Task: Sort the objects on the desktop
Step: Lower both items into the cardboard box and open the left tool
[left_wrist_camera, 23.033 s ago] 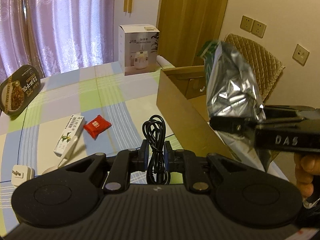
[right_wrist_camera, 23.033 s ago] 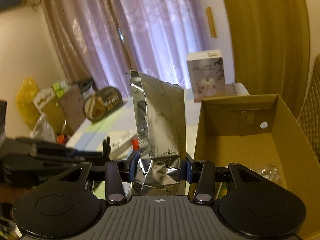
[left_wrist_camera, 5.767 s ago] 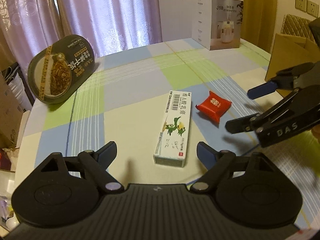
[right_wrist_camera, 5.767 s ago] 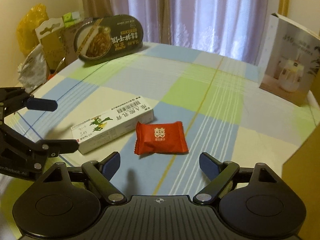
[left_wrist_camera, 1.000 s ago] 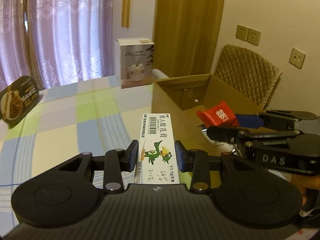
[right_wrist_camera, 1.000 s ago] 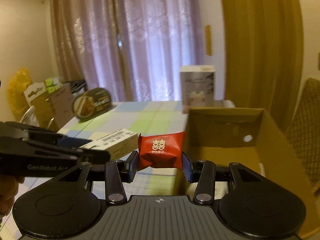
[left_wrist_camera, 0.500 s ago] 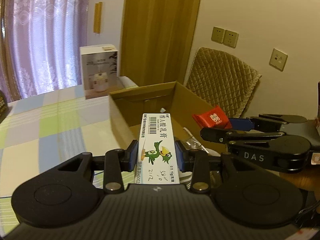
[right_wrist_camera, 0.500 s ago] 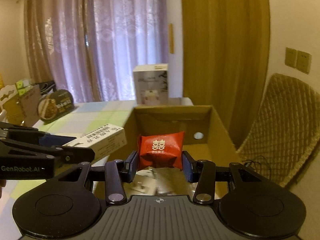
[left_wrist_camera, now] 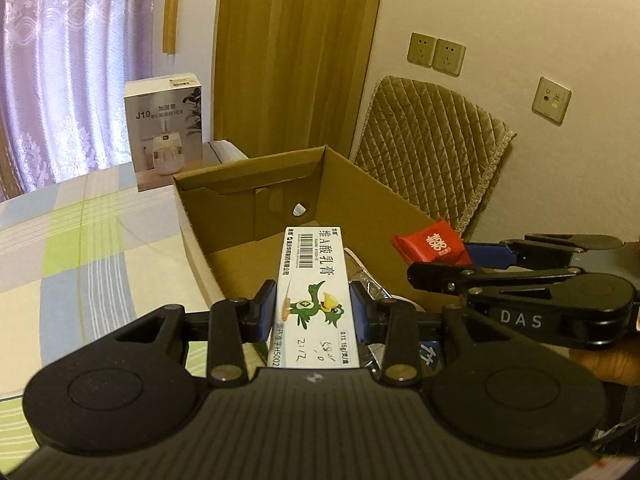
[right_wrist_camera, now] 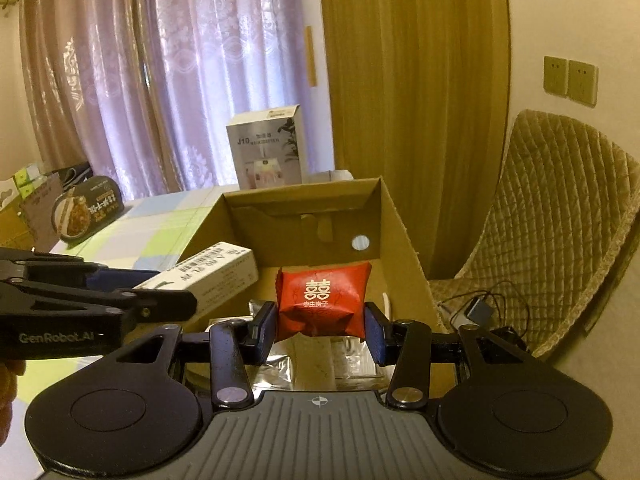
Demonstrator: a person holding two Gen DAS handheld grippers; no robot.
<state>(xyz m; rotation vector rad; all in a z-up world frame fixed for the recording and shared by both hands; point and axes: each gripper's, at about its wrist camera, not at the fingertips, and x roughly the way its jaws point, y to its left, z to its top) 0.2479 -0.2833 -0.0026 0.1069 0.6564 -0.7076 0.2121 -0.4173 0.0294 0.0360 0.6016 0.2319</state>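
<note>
Two grippers, both loaded, held over the box

Both tools were raised above the open cardboard box (left_wrist_camera: 256, 184), which sat at the edge of the checked tablecloth (left_wrist_camera: 80, 248). Left gripper (left_wrist_camera: 313, 307) was clamped on a white ointment carton (left_wrist_camera: 314, 280), blue pads pressing its long sides, barcode end pointing forward over the box interior. Right gripper (right_wrist_camera: 321, 322) was clenched on a red sachet (right_wrist_camera: 323, 298) with gold characters, held upright between its pads, also above the box. From the left wrist view the right gripper (left_wrist_camera: 434, 258) came in from the right with the sachet (left_wrist_camera: 430, 246) at its tip, just beside the carton but apart from it. From the right wrist view the left gripper (right_wrist_camera: 188, 292) reached in from the left with the carton (right_wrist_camera: 212, 276) over the near-left box (right_wrist_camera: 400, 232) wall.

Inside the box, under the sachet, lay a silver foil pouch (right_wrist_camera: 312, 364) and what was probably a white cable, mostly hidden.

Humidifier package (left_wrist_camera: 164, 132) stood on the table behind the box. A dark oval food tray (right_wrist_camera: 86, 210) leaned at the table's far left. Quilted chair (right_wrist_camera: 556, 216) sat right of the box, with a small charger and cord (right_wrist_camera: 478, 310) on its seat. Curtains (right_wrist_camera: 180, 80) hung behind.
</note>
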